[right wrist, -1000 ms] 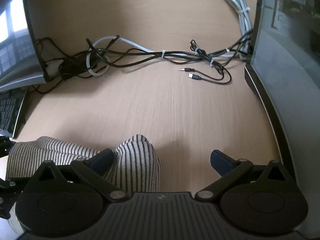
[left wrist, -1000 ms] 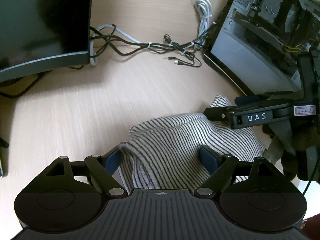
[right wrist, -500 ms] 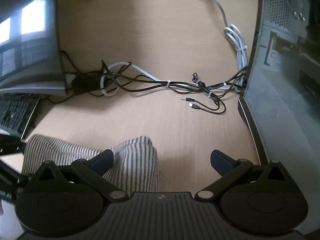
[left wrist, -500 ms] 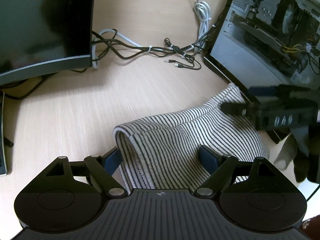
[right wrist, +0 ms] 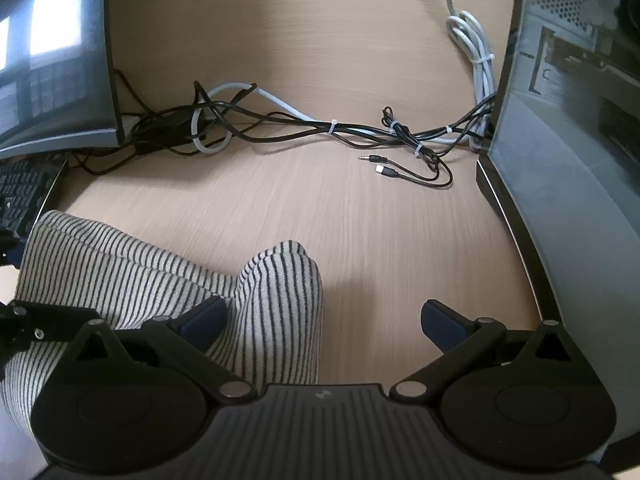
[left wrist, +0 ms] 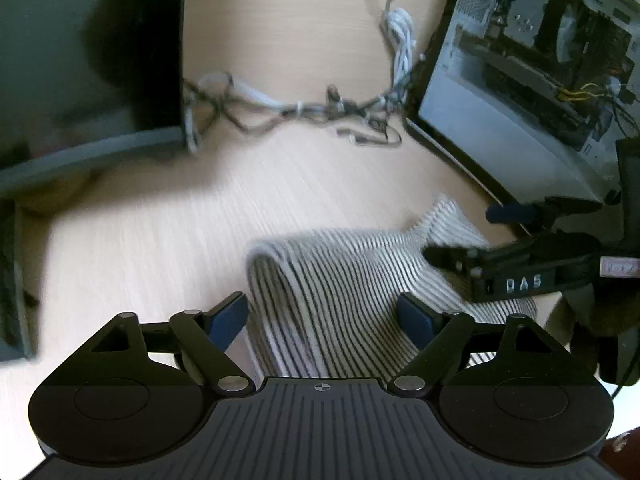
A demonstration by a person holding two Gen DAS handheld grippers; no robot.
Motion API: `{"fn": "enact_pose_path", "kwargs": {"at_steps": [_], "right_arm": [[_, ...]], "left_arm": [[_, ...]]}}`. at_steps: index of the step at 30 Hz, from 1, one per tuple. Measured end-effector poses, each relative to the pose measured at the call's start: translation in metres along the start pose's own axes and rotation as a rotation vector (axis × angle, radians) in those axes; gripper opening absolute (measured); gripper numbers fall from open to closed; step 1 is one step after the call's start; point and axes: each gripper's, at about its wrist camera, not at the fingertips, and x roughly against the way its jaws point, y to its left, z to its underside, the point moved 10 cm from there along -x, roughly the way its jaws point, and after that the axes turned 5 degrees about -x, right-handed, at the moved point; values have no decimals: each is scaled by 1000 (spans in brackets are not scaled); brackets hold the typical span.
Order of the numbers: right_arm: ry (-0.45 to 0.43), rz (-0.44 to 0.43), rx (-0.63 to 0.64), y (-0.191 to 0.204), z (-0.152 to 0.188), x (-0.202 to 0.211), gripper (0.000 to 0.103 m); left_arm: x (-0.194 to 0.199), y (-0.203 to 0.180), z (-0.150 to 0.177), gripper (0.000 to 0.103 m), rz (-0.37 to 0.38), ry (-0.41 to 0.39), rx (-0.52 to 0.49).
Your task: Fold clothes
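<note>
**Striped cloth gathered, tongs closing in**

My left tongs (left wrist: 322,314) have just narrowed slightly yet stand open astride the striped garment (left wrist: 340,276), which lies bunched on the desk (left wrist: 168,232). At three o'clock, my right tongs (right wrist: 324,316) gape too, and the fold between them has risen since before.

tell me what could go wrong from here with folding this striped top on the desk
1. Both claws stand open over the striped top, the left claw straddling a fold and the right claw half over bare desk; closing now may pinch only one layer, so the fold could slip apart.
2. Loose cables and the plug ends lie just beyond the cloth; a forward sweep could snag them.
3. The computer case stands close on the right, so a swing could hit it.
</note>
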Motion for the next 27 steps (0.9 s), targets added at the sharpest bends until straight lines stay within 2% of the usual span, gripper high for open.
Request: {"fn": "enact_pose_path", "kwargs": {"at_steps": [2,5,8,11,13,15,16,19,20,27], "right_arm": [[-7,2,10,1,0,1,103],[-16,4,21,2,0,1,103],[-21,-11,6,-1,1,0,103],[-19,-46,-7,-5,-4,5,103],[-56,-64,-29,-8,-15,13,103],[-92,-40,-55,-15,-28,17,103],[-80,-21,-50,-16,-29,13,103],[45,51,10,-15,-15,-22,103],[56,63,1,-16,-11,-28,103],[23,99,-10,-13,-14,-19,103]], "left_arm": [[19,2,-18,79,3,-84,-11],[38,-1,-40,73,89,-141,-16],[24,-13,-35,68,169,-75,-43],[-10,-17,-9,68,131,47,-79],[-26,-13,4,71,102,92,-74],[-30,-7,5,73,119,98,-28],[-32,-4,4,73,128,104,-8],[-38,-4,3,77,128,118,-11],[-40,-5,3,80,124,121,-20],[-44,-3,4,86,126,133,4]]}}
